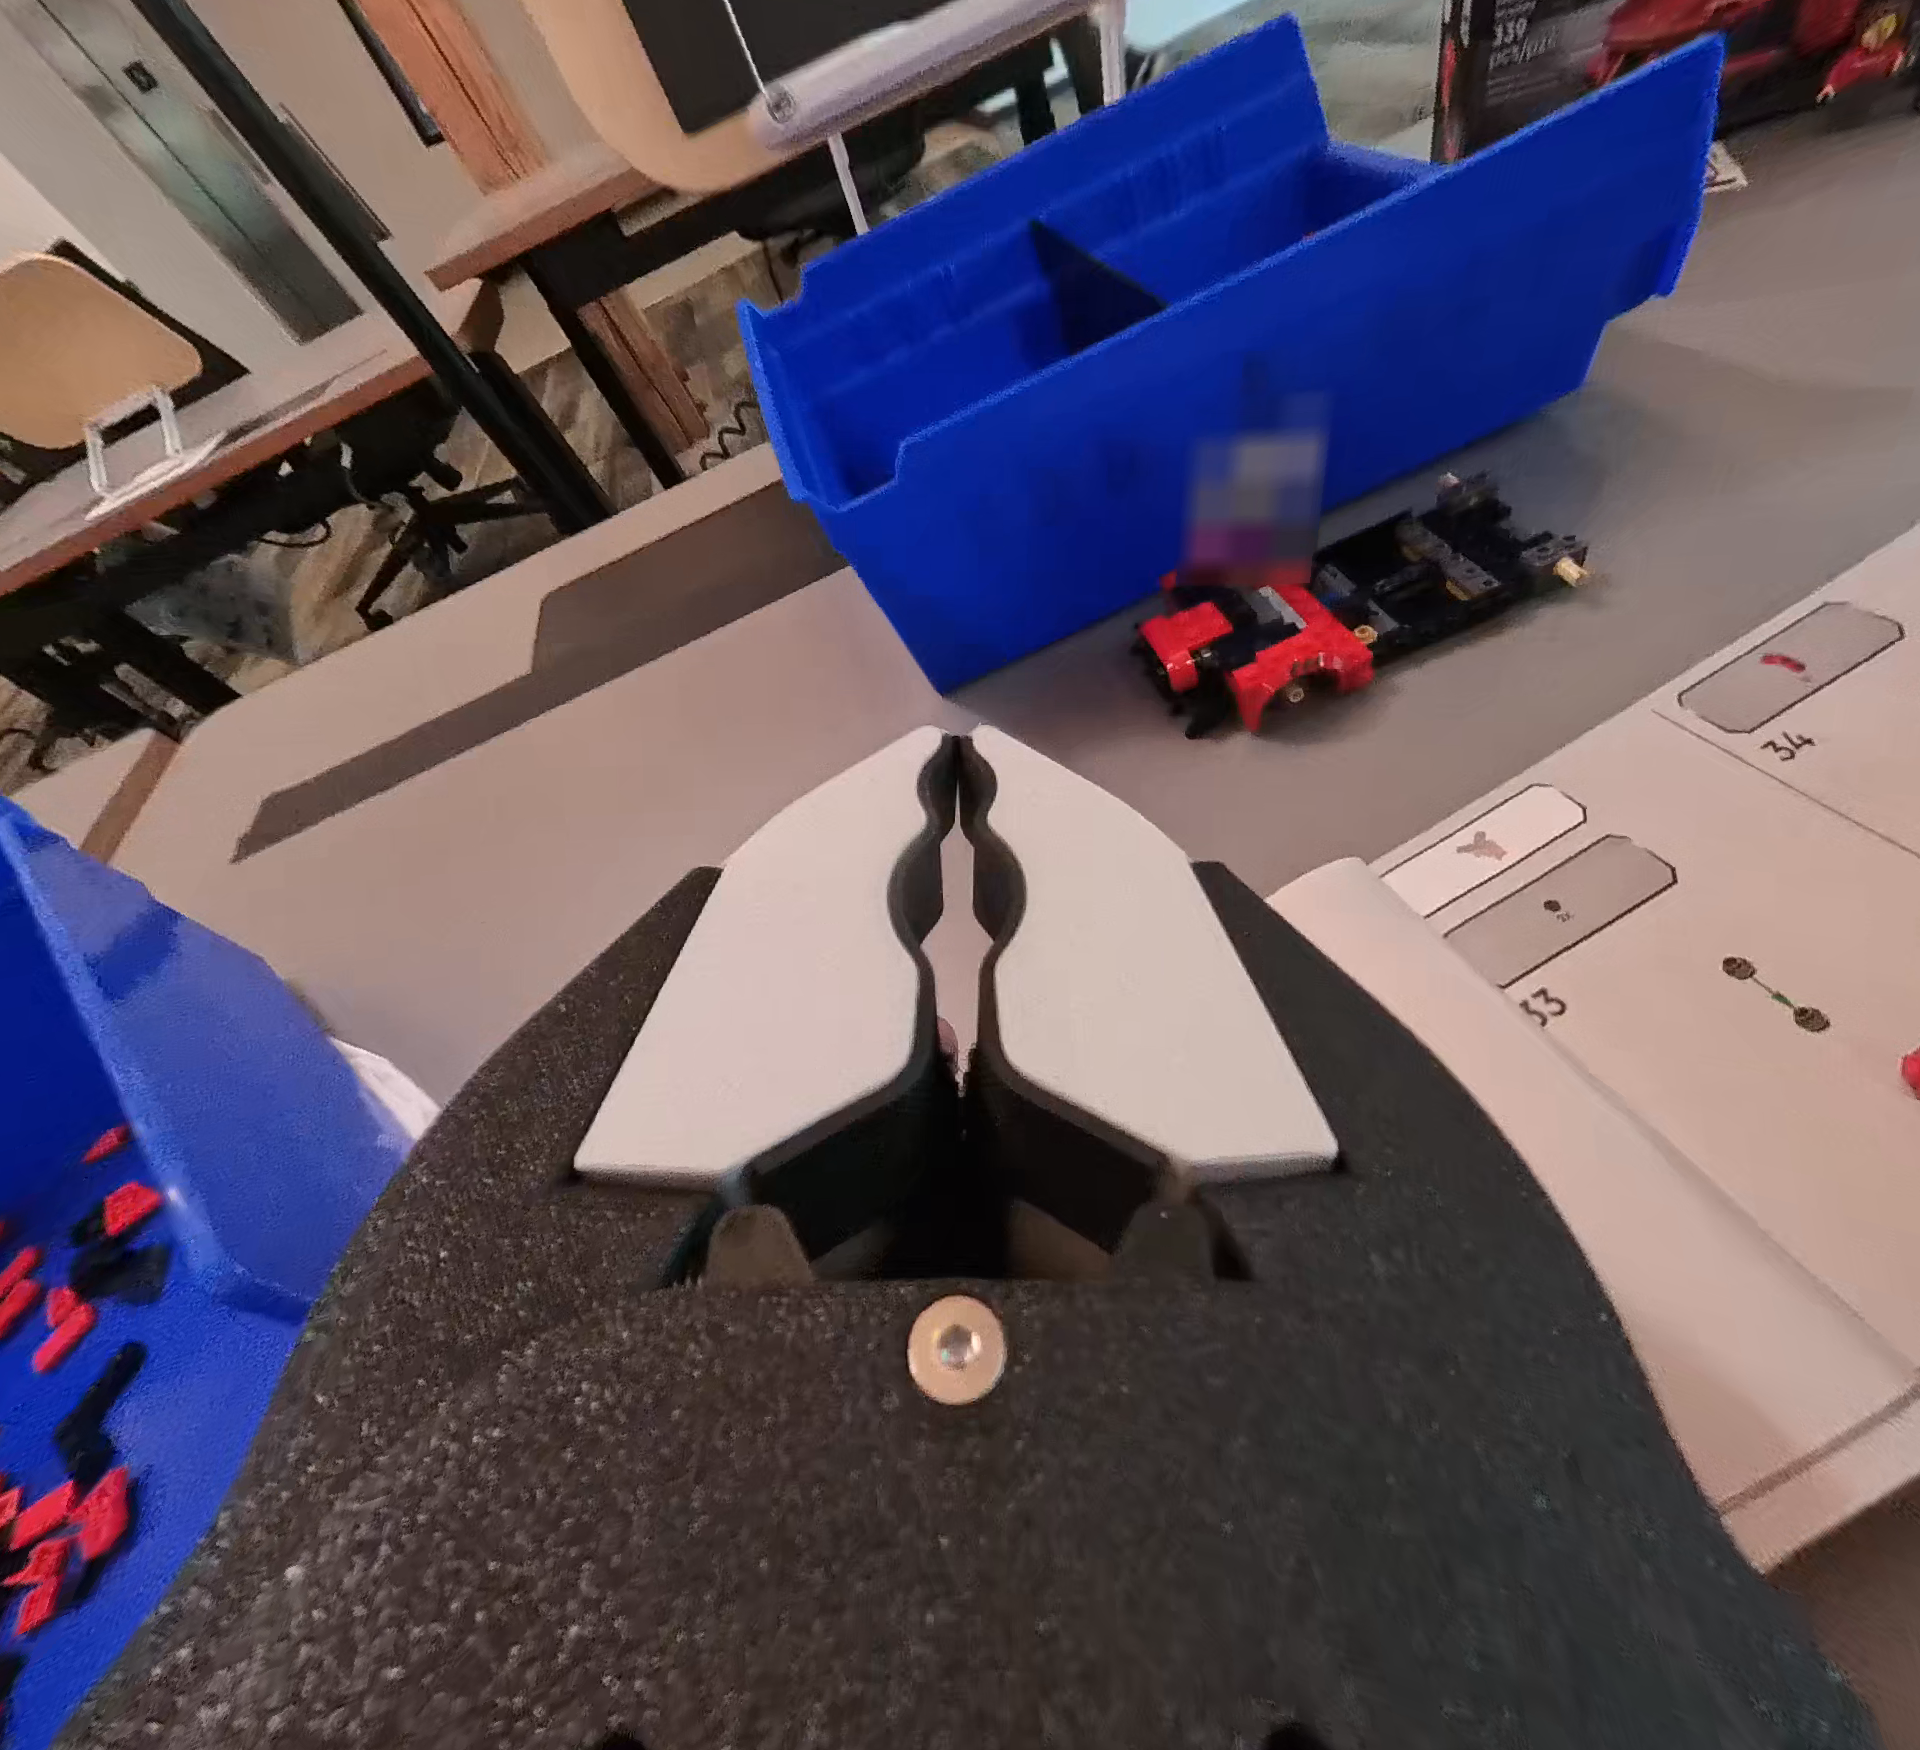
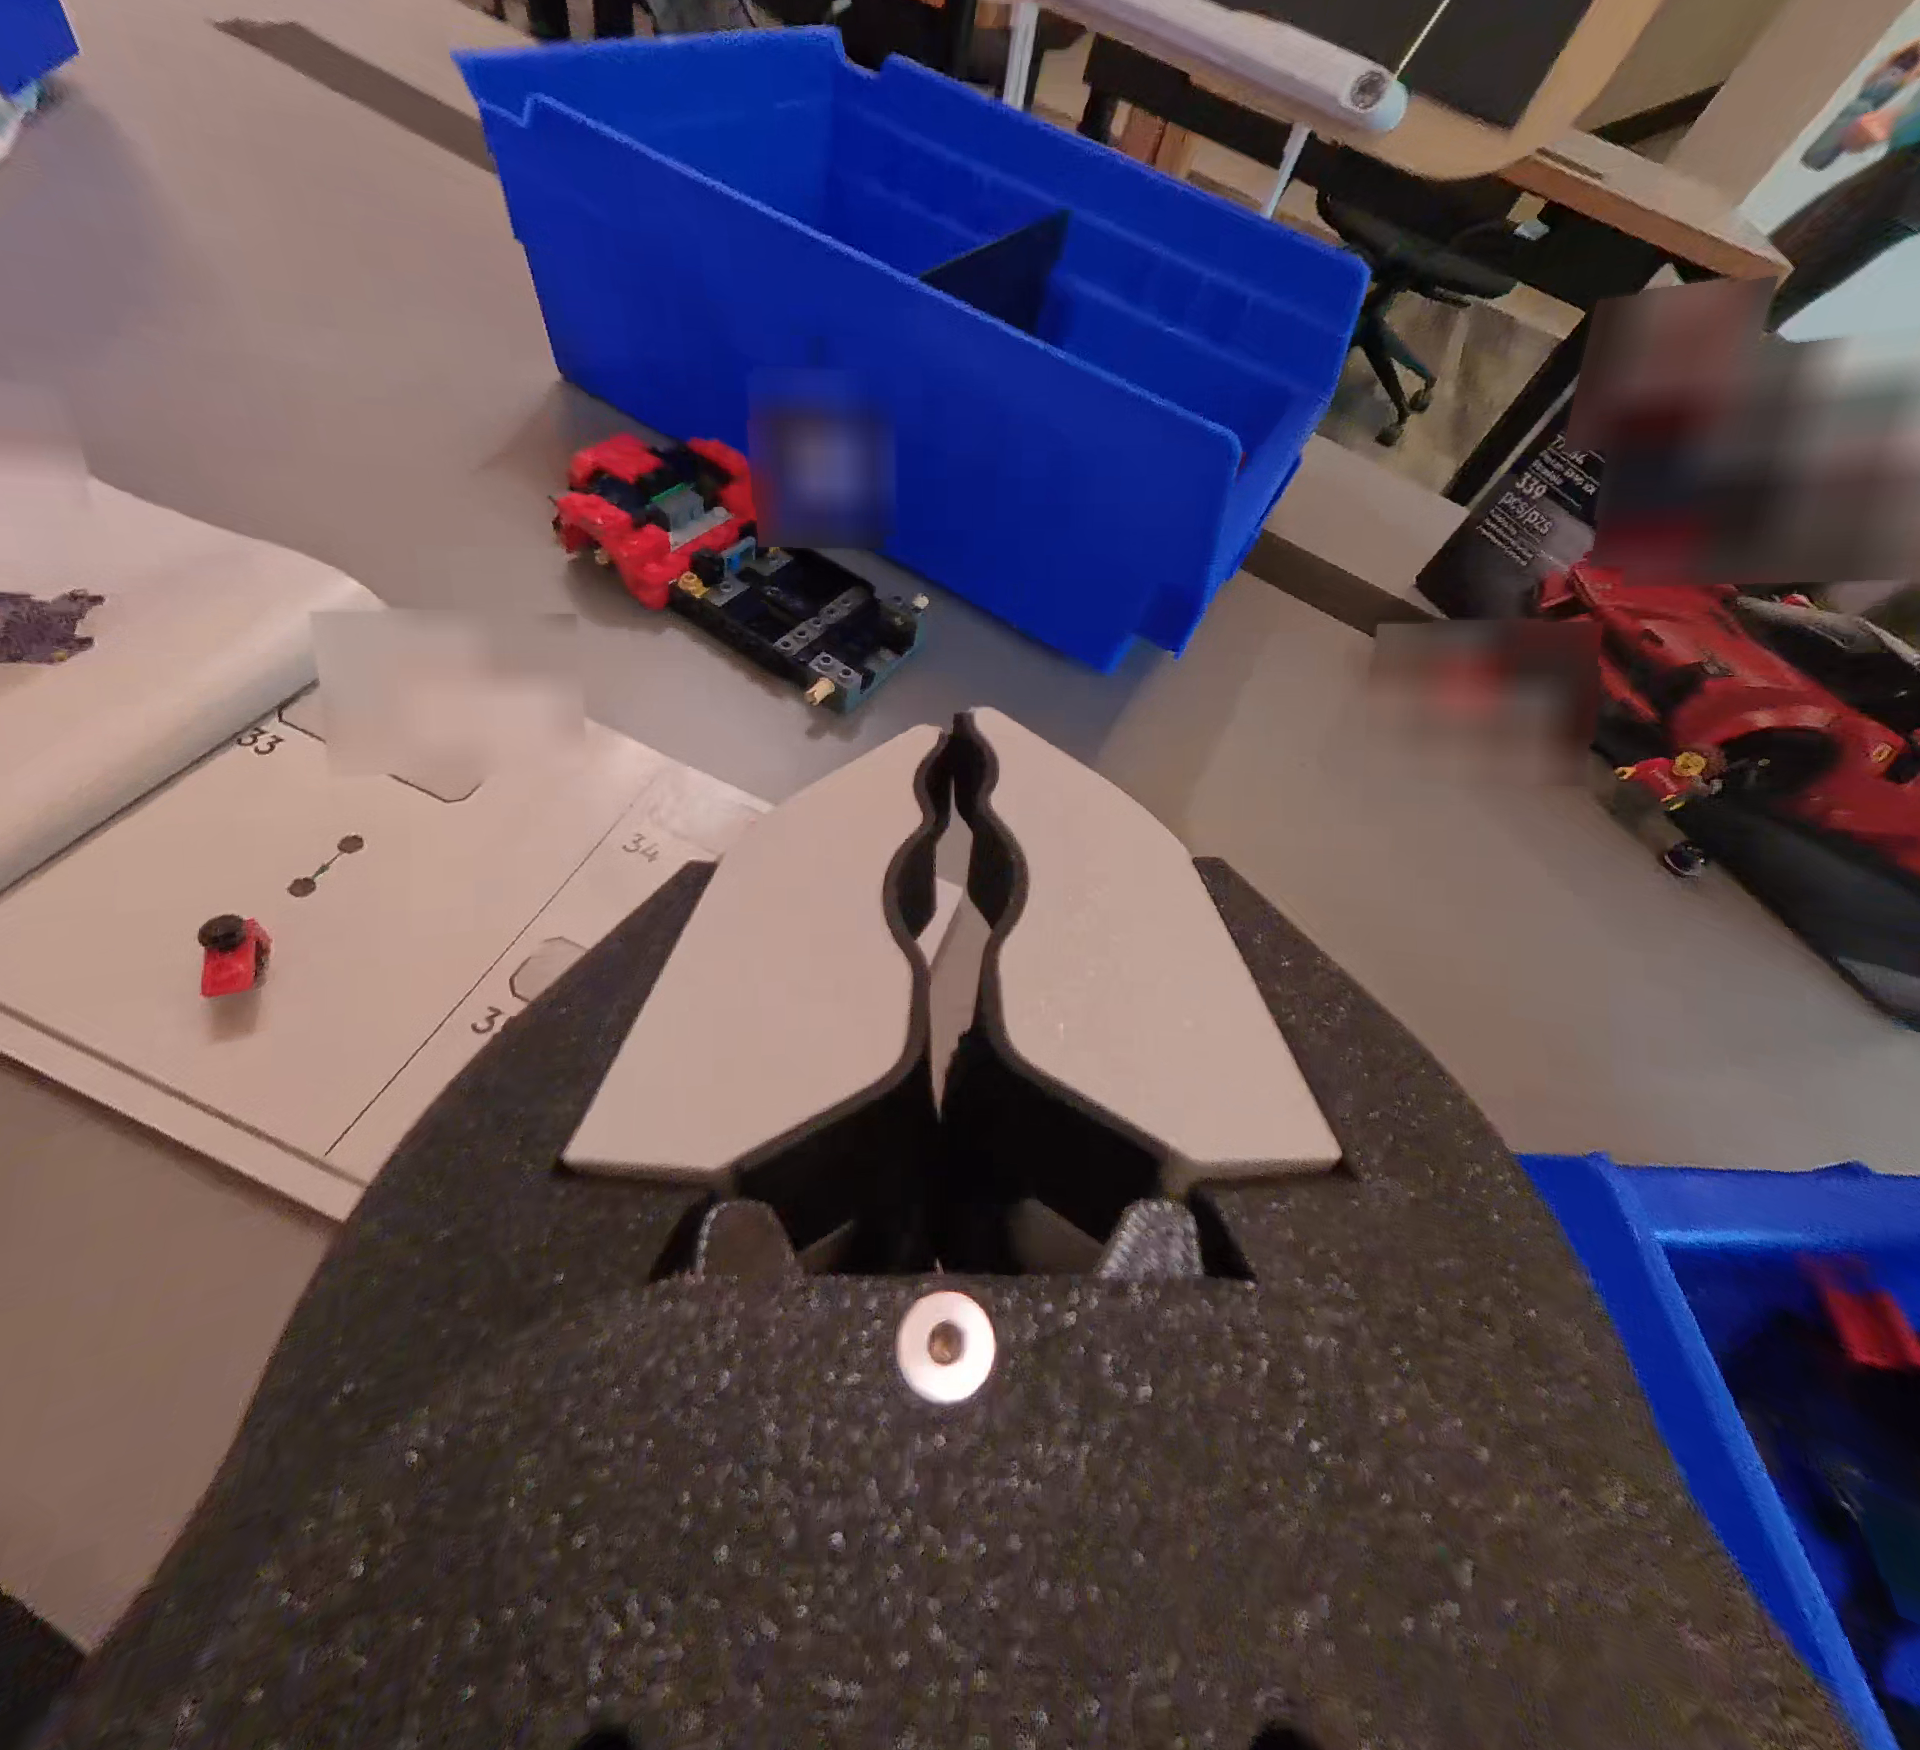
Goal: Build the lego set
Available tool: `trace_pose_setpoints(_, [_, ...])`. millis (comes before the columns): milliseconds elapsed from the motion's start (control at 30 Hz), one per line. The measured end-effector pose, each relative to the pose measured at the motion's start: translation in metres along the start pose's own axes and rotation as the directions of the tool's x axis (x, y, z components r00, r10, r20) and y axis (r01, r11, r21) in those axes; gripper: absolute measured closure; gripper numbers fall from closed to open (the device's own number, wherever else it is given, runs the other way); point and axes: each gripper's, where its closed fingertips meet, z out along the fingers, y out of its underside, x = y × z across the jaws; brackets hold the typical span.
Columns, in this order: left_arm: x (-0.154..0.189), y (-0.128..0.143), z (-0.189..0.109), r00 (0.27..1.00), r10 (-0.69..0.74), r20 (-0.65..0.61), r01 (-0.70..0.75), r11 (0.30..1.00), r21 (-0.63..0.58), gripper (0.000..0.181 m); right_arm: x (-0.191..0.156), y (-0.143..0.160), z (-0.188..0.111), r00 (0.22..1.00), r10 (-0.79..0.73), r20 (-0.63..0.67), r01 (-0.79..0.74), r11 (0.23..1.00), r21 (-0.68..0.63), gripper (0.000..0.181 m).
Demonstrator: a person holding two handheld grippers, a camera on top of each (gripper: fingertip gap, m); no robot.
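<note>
A half-built red and black lego car (image 1: 1361, 599) lies on the grey table in front of a blue bin (image 1: 1226, 350); it also shows in the right wrist view (image 2: 727, 557). An open instruction booklet (image 2: 343, 921) lies flat, with a small red and black lego piece (image 2: 234, 957) on its page. My left gripper (image 1: 958, 750) is shut and empty, held above the table short of the car. My right gripper (image 2: 964, 724) is shut and empty, also short of the car.
A second blue bin (image 1: 114, 1181) with several red and black pieces sits at my lower left. Another blue bin (image 2: 1766, 1388) of parts is at the lower right. The set's box (image 2: 1714, 661) stands at the right. Desks and chairs stand beyond the table. One gripper's finger ends stand about 25 cm off the other's.
</note>
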Motion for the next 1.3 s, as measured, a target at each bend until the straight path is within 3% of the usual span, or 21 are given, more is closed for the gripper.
trace_pose_setpoints(200, [-0.012, 0.002, -0.007, 0.997, -0.064, 0.033, 0.064, 0.998, 0.002, 0.181, -0.004, -0.008, -0.002, 0.996, -0.080, -0.030, 0.080, 0.997, -0.020, 0.181])
trace_pose_setpoints(233, [-0.013, 0.003, -0.006, 0.996, -0.074, 0.039, 0.074, 0.997, -0.002, 0.169, -0.004, -0.007, -0.002, 0.996, -0.084, -0.036, 0.083, 0.996, -0.028, 0.178])
trace_pose_setpoints(300, [-0.015, 0.008, -0.004, 0.995, -0.082, 0.064, 0.083, 0.996, -0.022, 0.134, -0.004, -0.003, 0.001, 0.997, -0.062, -0.043, 0.060, 0.997, -0.040, 0.150])
trace_pose_setpoints(367, [-0.017, 0.013, -0.002, 0.993, -0.083, 0.089, 0.087, 0.995, -0.043, 0.102, -0.006, 0.006, 0.005, 0.999, -0.025, -0.023, 0.024, 0.998, -0.066, 0.133])
trace_pose_setpoints(500, [-0.021, 0.029, 0.006, 0.988, -0.106, 0.115, 0.121, 0.984, -0.131, 0.044, -0.013, 0.030, 0.016, 0.998, 0.064, 0.028, -0.058, 0.985, -0.163, 0.075])
trace_pose_setpoints(567, [-0.017, 0.038, 0.011, 0.987, -0.134, 0.091, 0.148, 0.974, -0.173, 0.035, -0.020, 0.041, 0.022, 0.992, 0.108, 0.067, -0.091, 0.972, -0.215, 0.056])
trace_pose_setpoints(667, [-0.013, 0.040, 0.014, 0.989, -0.134, 0.067, 0.144, 0.973, -0.179, 0.035, -0.026, 0.050, 0.025, 0.985, 0.136, 0.102, -0.107, 0.962, -0.251, 0.049])
trace_pose_setpoints(867, [-0.005, 0.034, 0.014, 0.992, -0.126, 0.028, 0.128, 0.982, -0.140, 0.036, -0.028, 0.050, 0.024, 0.983, 0.144, 0.117, -0.113, 0.964, -0.239, 0.053])
trace_pose_setpoints(1033, [0.003, 0.022, 0.012, 0.991, -0.126, -0.046, 0.123, 0.991, -0.060, 0.057, -0.032, 0.047, 0.024, 0.976, 0.152, 0.156, -0.116, 0.968, -0.223, 0.058])
trace_pose_setpoints(1133, [0.011, 0.010, 0.007, 0.986, -0.087, -0.143, 0.088, 0.996, 0.004, 0.104, -0.040, 0.041, 0.022, 0.969, 0.131, 0.209, -0.089, 0.976, -0.199, 0.063])
trace_pose_setpoints(1200, [0.019, -0.002, -0.002, 0.971, -0.035, -0.235, 0.048, 0.998, 0.051, 0.163, -0.048, 0.036, 0.019, 0.958, 0.125, 0.259, -0.081, 0.982, -0.173, 0.068])
trace_pose_setpoints(1233, [0.024, -0.008, -0.007, 0.958, -0.018, -0.285, 0.038, 0.997, 0.066, 0.178, -0.051, 0.033, 0.017, 0.951, 0.135, 0.277, -0.091, 0.982, -0.166, 0.069])
trace_pose_setpoints(1300, [0.039, -0.012, -0.018, 0.911, 0.015, -0.412, 0.013, 0.998, 0.066, 0.181, -0.056, 0.030, 0.015, 0.939, 0.137, 0.317, -0.090, 0.983, -0.157, 0.072])
